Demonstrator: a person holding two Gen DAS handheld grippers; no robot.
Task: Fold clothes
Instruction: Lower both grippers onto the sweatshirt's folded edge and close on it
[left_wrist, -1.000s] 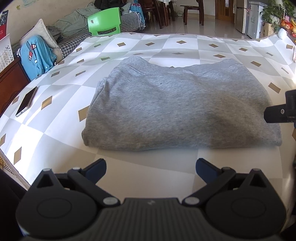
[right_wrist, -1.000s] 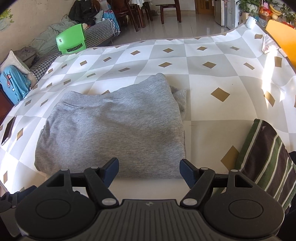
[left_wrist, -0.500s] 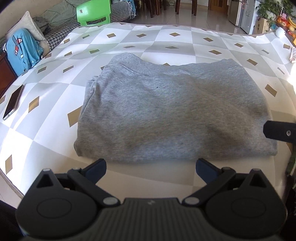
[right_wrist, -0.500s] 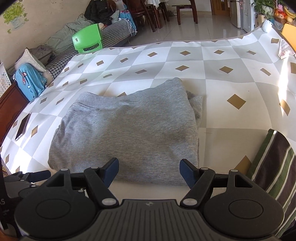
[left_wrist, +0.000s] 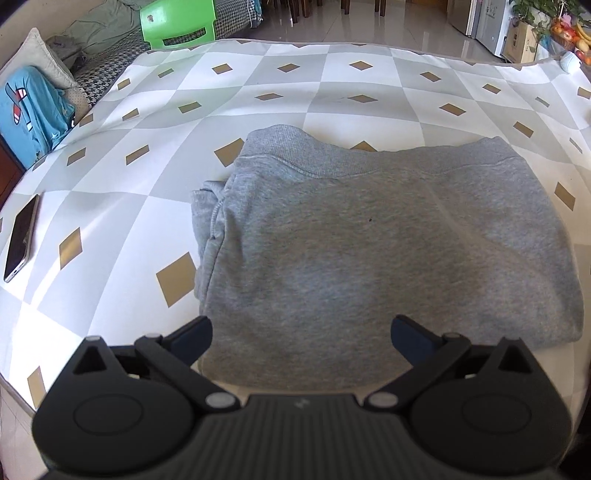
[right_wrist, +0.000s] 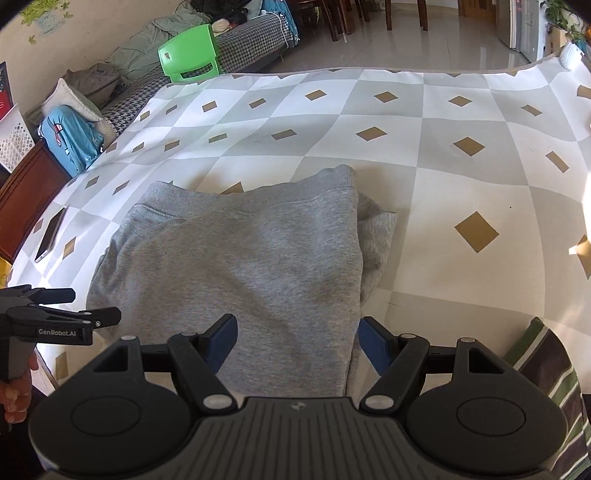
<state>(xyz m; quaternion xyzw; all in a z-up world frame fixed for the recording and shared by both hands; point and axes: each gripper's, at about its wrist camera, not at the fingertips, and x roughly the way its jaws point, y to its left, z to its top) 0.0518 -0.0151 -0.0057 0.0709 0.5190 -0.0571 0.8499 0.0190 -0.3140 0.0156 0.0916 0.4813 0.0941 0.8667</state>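
The near hem of the folded grey sweatshirt (left_wrist: 388, 251) is hidden behind the left gripper (left_wrist: 301, 332) and right gripper (right_wrist: 297, 338); a striped garment (right_wrist: 546, 373) right of the sweatshirt is cut off. Both grippers have moved in since a second ago, jaws spread wide over its near edge, gripping nothing. The sweatshirt lies flat, ribbed band farthest away, on the checked cloth (left_wrist: 332, 85), a phone (left_wrist: 20, 236) to its left.

We've got loads of open surface (right_wrist: 461, 155) beyond and to the right of the grey sweatshirt (right_wrist: 251, 266), nothing parked there. Left side is tighter: a phone (left_wrist: 20, 238) lies near that edge, well apart from the cloth. A striped garment (right_wrist: 546, 369) crowds the near right corner, just beside the right tool (right_wrist: 297, 334).
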